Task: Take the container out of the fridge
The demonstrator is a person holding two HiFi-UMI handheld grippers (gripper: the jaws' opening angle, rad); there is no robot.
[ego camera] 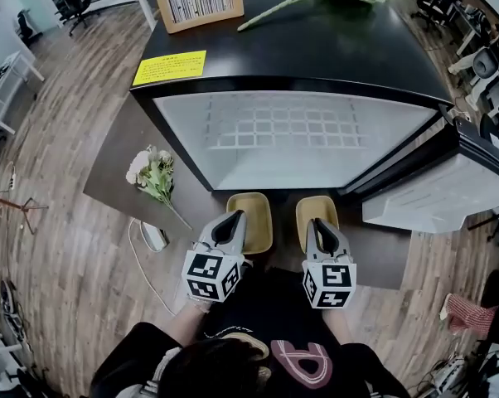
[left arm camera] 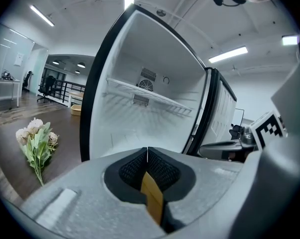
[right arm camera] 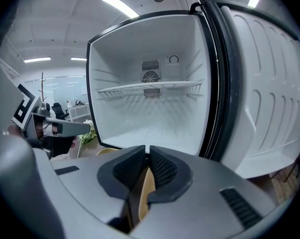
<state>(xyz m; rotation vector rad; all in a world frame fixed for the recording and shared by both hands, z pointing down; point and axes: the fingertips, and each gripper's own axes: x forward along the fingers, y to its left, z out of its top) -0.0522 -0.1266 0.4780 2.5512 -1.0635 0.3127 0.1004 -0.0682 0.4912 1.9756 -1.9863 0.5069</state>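
Item under inspection: I see two tan shallow pieces, the left tan container (ego camera: 258, 222) and the right tan container (ego camera: 317, 206). They sit side by side, apart, outside the fridge (ego camera: 283, 168) and just in front of its open mouth. I cannot tell whether they are two containers or two parts of one.

Handling, by my judgement: they are thin-walled, light, stiff and smooth, and appear empty. The near rim is the only practical hold. A piece pinched by one edge may tip or slip, so I would keep both level.

Tools: the left gripper (ego camera: 230, 220) is clamped fully onto the left piece's rim. The right gripper (ego camera: 319, 225) has its pads pressed on the right piece's rim.

View differences: only the head view shows both pieces whole, the swung-out door (ego camera: 432, 197) and the flowers (ego camera: 154, 177) left of the fridge. Only the gripper views show the bare wire shelf (right arm camera: 150, 87) and the bare floor of the cabinet.
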